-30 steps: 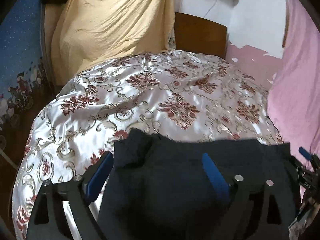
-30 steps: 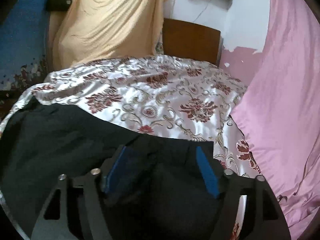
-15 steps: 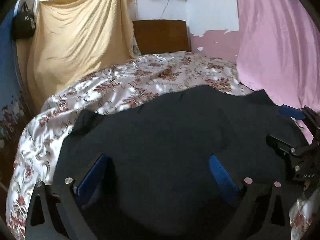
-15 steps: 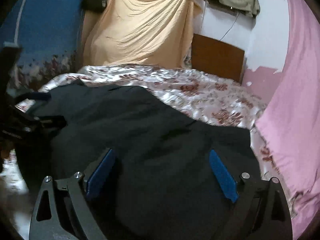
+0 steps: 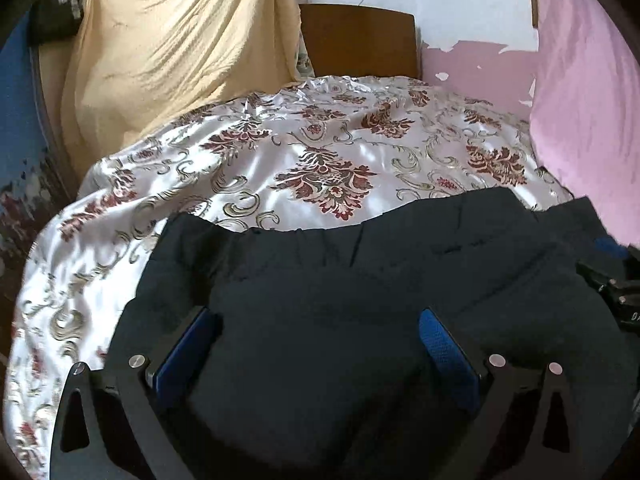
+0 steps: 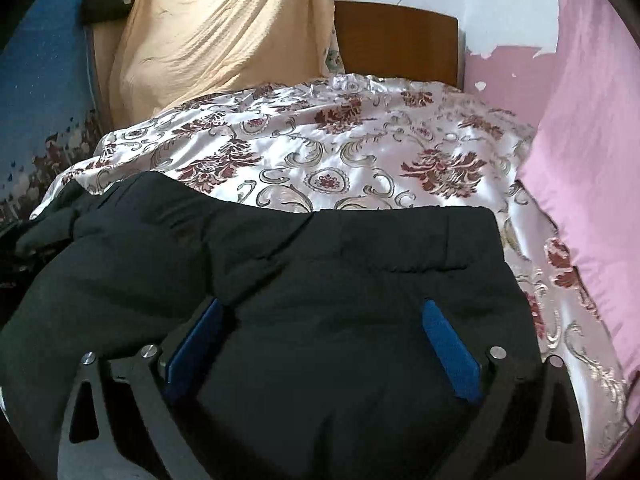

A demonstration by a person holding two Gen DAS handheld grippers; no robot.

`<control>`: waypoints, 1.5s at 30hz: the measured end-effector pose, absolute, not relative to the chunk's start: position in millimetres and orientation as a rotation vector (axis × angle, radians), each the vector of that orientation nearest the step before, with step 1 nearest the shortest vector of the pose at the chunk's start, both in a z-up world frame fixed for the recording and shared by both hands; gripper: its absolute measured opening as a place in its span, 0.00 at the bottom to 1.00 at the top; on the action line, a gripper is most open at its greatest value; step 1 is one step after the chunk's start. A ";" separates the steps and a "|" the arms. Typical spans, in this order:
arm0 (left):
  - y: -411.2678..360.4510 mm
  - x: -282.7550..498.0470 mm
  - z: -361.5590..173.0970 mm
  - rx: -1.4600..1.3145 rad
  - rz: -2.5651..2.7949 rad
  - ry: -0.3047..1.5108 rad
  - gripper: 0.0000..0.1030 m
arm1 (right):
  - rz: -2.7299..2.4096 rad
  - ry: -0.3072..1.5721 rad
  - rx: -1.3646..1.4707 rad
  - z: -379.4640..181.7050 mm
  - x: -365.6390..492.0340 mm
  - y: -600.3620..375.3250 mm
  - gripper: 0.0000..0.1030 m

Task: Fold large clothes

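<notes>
A large black garment point(image 5: 360, 272) lies spread on the bed, its elastic waistband along the far edge. My left gripper point(image 5: 316, 316) hangs over its left part, open, blue pads point(image 5: 188, 344) wide apart. The cloth lies under the gap and neither pad presses on it. My right gripper point(image 6: 322, 306) is over the right part of the same garment point(image 6: 320, 256), jaws still opening, cloth below them but not pinched. In the left wrist view the right gripper point(image 5: 612, 284) shows at the right edge.
A shiny floral bedspread point(image 5: 320, 152) covers the bed beyond the garment. Behind it stand a brown headboard point(image 5: 360, 40) and a hanging yellow cloth point(image 5: 180, 52). Pink fabric point(image 6: 592, 140) drapes along the right side. A black bag point(image 6: 106, 0) hangs at top left.
Both grippers' jaws have spread wider and let go of the black cloth. Both have come down over the garment, which now lies flatter on the bed.
</notes>
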State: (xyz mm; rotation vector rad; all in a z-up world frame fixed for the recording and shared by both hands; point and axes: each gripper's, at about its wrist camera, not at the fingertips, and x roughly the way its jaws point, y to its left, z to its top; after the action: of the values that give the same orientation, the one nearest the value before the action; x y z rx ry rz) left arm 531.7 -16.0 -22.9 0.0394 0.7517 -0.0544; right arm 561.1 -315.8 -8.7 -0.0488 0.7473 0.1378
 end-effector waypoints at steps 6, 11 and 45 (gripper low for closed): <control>-13.0 545.1 -36.7 -0.012 -0.093 0.766 1.00 | 0.181 0.768 0.025 -29.3 576.9 -321.4 0.99; -12.7 543.9 -41.5 -0.036 -0.097 0.725 1.00 | 0.195 0.746 0.064 -40.4 578.5 -322.5 0.99; -10.4 545.8 -46.3 -0.058 -0.101 0.709 1.00 | 0.222 0.746 0.121 -54.3 583.1 -329.2 0.99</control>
State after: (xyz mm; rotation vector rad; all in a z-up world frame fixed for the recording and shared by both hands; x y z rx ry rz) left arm 545.8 -10.4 -46.3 -0.0583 0.7089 -0.1015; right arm 583.1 -329.2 -54.3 0.1206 0.7457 0.2225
